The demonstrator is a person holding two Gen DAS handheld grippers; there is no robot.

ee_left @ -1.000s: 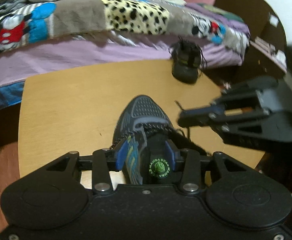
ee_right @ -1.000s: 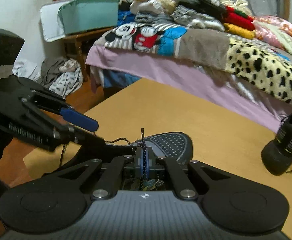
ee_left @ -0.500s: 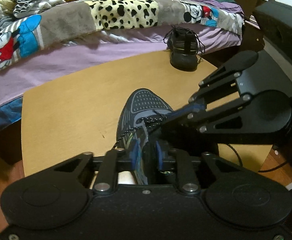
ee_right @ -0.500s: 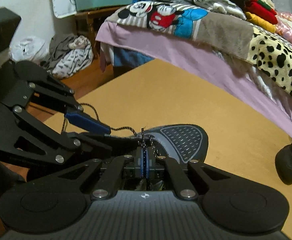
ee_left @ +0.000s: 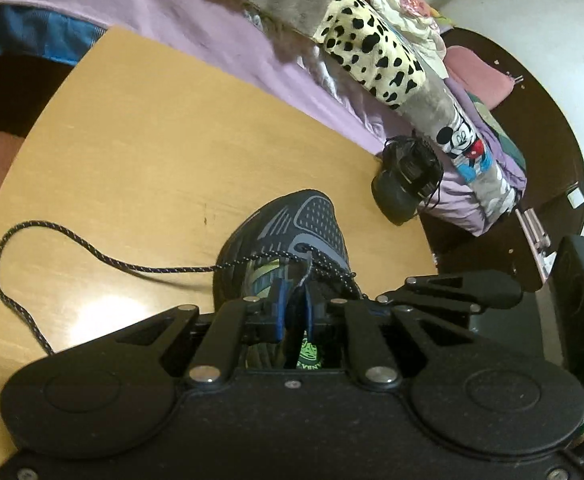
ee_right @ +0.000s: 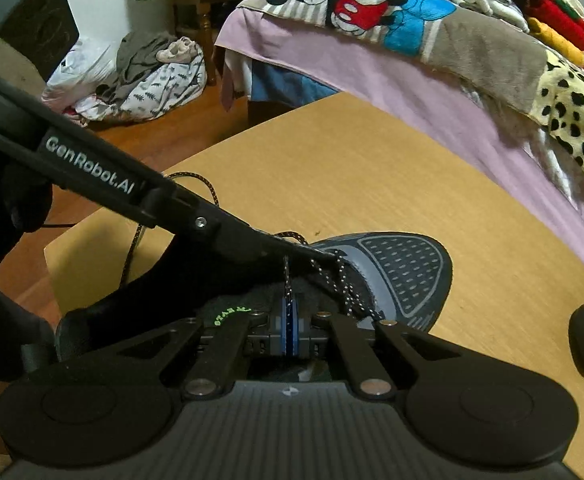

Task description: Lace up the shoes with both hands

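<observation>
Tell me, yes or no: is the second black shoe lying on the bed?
No, the second black shoe stands on the tan wooden table, at its far edge beside the bed's lilac sheet.

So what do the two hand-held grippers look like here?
Both are matte black with linkage arms, silver pivot screws and blue finger pads. The left hand-held gripper carries white "GenRobot.AI" lettering along its side; the right hand-held gripper has a ribbed grey body.

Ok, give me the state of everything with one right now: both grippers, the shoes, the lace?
Left gripper: nearly shut on the lace tip.
Right gripper: shut on a lace end.
Dark grey mesh shoe: upright on the wooden table, partly laced.
Black speckled lace: loose loop across the table.
Second black shoe: at the table's far edge, untouched.
</observation>
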